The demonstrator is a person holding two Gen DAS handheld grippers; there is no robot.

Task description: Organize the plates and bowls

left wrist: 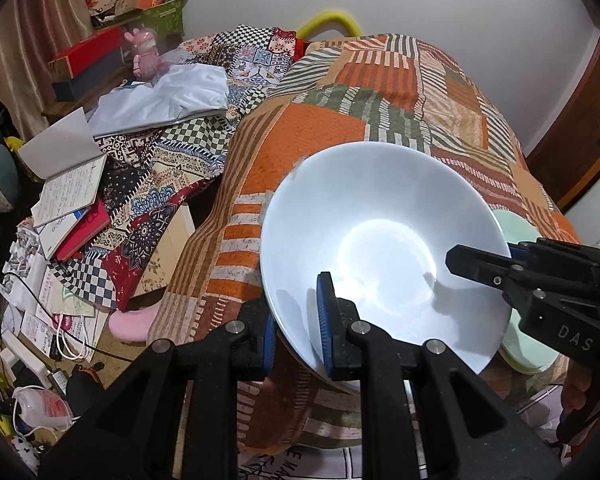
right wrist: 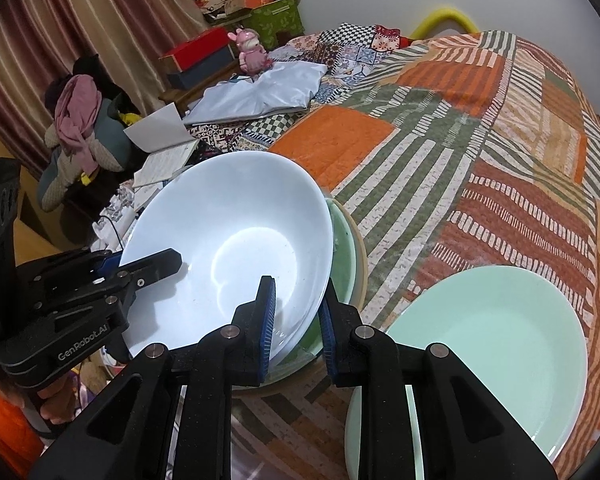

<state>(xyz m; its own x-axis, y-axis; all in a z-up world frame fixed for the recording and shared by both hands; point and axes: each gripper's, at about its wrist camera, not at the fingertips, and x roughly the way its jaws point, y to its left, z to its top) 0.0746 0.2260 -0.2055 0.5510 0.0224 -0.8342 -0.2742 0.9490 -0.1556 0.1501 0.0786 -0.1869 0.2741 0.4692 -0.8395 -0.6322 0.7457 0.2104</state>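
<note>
A large white bowl [left wrist: 379,220] [right wrist: 228,220] is held by its rim from two sides, low over a patchwork bedspread [left wrist: 379,92] [right wrist: 499,120]. My left gripper [left wrist: 296,320] [right wrist: 140,264] is shut on the bowl's left rim, one blue pad inside and one outside. My right gripper [right wrist: 296,316] [left wrist: 483,254] is shut on the opposite rim in the same way. Under the bowl's right side sits a stack of green and tan plates [right wrist: 345,248] [left wrist: 527,344]; whether the bowl touches it I cannot tell. A mint-green plate [right wrist: 499,340] lies apart on the bedspread at the lower right.
Left of the bed are open books [left wrist: 68,188], papers and cables. A folded pale cloth [left wrist: 168,96] [right wrist: 268,92] and a pink toy [right wrist: 252,50] lie at the back left. The far bedspread runs up to a white wall.
</note>
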